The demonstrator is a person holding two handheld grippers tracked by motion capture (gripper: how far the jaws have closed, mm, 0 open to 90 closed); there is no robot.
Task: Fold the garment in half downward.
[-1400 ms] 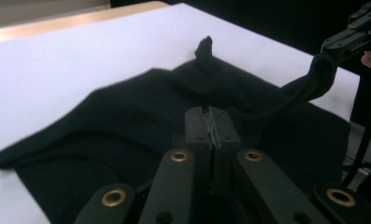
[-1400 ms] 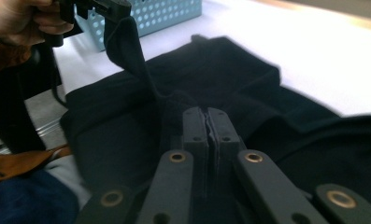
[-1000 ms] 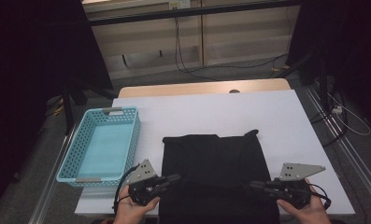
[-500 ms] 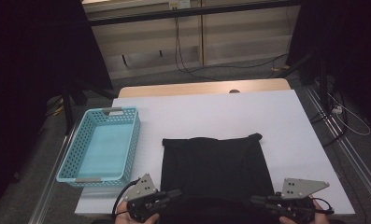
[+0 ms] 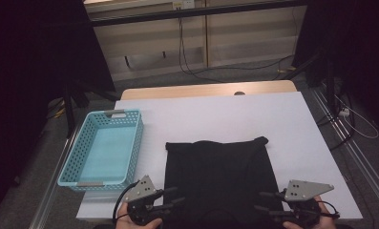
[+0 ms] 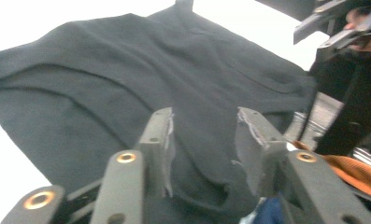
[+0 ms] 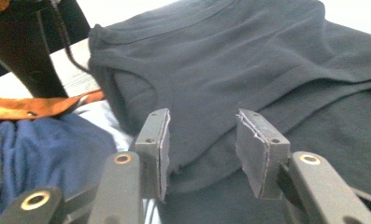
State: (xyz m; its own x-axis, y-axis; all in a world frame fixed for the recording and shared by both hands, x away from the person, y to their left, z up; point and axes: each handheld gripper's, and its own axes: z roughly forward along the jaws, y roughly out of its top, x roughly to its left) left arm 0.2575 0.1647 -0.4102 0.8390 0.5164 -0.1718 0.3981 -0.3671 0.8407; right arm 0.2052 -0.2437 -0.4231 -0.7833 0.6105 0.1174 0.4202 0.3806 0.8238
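Along the near edge of the bench [image 5: 321, 143], the black garment [image 5: 220, 176] is spread flat, its hem lying between left tongs [image 5: 170, 202] and right tongs [image 5: 266, 202]. Both have just been opened; nothing's gripped, each corner equally close.

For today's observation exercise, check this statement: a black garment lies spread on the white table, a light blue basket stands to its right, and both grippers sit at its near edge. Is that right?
Not quite. In the high view the light blue basket stands to the left of the black garment, not the right. The rest holds: the garment lies spread on the white table, with the left gripper and right gripper at its near edge.
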